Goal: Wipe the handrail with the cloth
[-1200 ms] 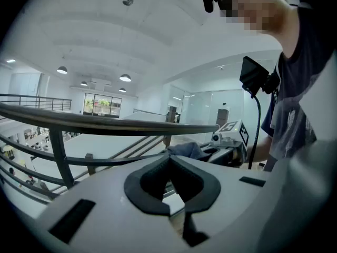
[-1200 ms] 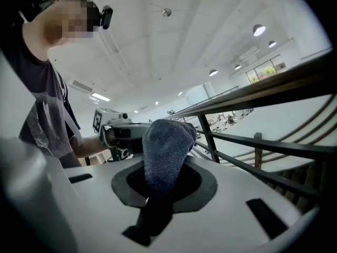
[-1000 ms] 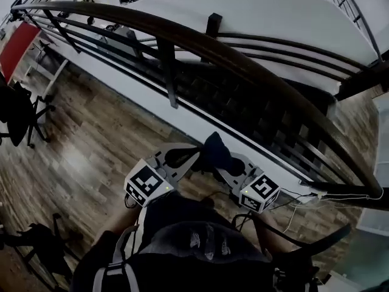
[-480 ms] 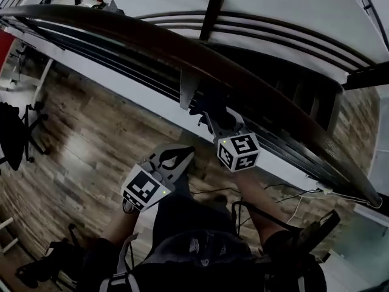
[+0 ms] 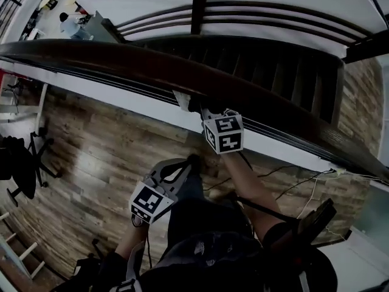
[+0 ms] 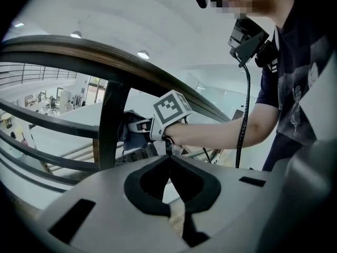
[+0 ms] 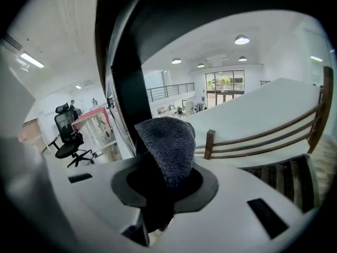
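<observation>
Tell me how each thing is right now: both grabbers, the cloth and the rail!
Left gripper: shut, empty, held low, away from the rail.
Right gripper: shut on the cloth, up at the rail.
Cloth: bunched, pinched between the jaws; can't tell if it touches the rail.
Rail: in place, not visibly being wiped.

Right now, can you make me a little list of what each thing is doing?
handrail: dark wood, curved, runs across the view
cloth: dark grey, pinched in the right gripper
right gripper: raised to the handrail beside a post; I can't tell if the cloth touches the rail
left gripper: jaws together, empty, held low and away from the rail
floor: wood planks below
</observation>
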Demonstrator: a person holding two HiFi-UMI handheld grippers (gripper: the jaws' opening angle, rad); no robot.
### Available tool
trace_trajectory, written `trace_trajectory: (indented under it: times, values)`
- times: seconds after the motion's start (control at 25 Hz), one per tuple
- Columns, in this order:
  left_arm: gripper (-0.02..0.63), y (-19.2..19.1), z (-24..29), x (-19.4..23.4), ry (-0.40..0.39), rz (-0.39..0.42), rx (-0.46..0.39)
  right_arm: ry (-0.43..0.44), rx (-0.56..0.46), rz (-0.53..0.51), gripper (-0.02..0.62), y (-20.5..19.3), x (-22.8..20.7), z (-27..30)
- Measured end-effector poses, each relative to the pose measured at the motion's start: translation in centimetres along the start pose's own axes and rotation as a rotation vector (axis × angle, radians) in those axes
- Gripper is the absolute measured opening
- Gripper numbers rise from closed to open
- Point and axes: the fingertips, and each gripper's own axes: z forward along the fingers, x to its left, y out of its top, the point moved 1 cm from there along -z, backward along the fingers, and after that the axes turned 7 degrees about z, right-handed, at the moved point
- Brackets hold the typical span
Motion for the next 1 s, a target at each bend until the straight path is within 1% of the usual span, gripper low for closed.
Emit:
trace_trajectory:
  times: [0.08, 0.2, 0.32, 0.4, 0.52, 0.64, 0.76, 0.88, 1.0]
  values:
    - [0.008, 0.3, 1.0, -0.3, -0.034, 0.021, 0.025, -0.009, 0.04, -0.004, 0.06, -0.2, -1.1, -0.5]
    - [0.008, 2.6, 3.9, 0.4, -0.061, 0.027, 0.064, -0.002, 0.095, 0.0, 0.06, 0.7, -4.2, 0.1]
    - [0.008, 5.5, 4.8, -2.3, -0.129, 0.047, 0.05, -0.06, 0.111, -0.016, 0.061, 1.3, -7.0, -3.0]
    - [0.008, 6.7, 5.6, -5.0, -0.171, 0.088, 0.059, -0.089, 0.095, 0.006, 0.061, 0.7, -9.4, -5.9]
    - [0.008, 7.5, 7.6, -9.5, -0.191, 0.154, 0.091, -0.094, 0.067, 0.034, 0.06, -1.3, -13.8, -10.3]
    - [0.008, 7.5, 10.1, -14.7, -0.19, 0.204, 0.124, -0.105, 0.024, 0.048, 0.06, -3.2, -19.2, -14.9]
    - [0.008, 7.3, 13.3, -19.6, -0.164, 0.241, 0.157, -0.121, 0.001, 0.056, 0.06, -4.7, -24.6, -19.2]
    - [0.008, 8.3, 16.3, -25.5, -0.15, 0.25, 0.156, -0.117, 0.007, 0.055, 0.061, -6.5, -28.9, -24.3]
    - [0.008, 10.4, 20.5, -31.0, -0.176, 0.316, 0.143, -0.127, 0.013, 0.037, 0.061, -7.8, -34.5, -29.5]
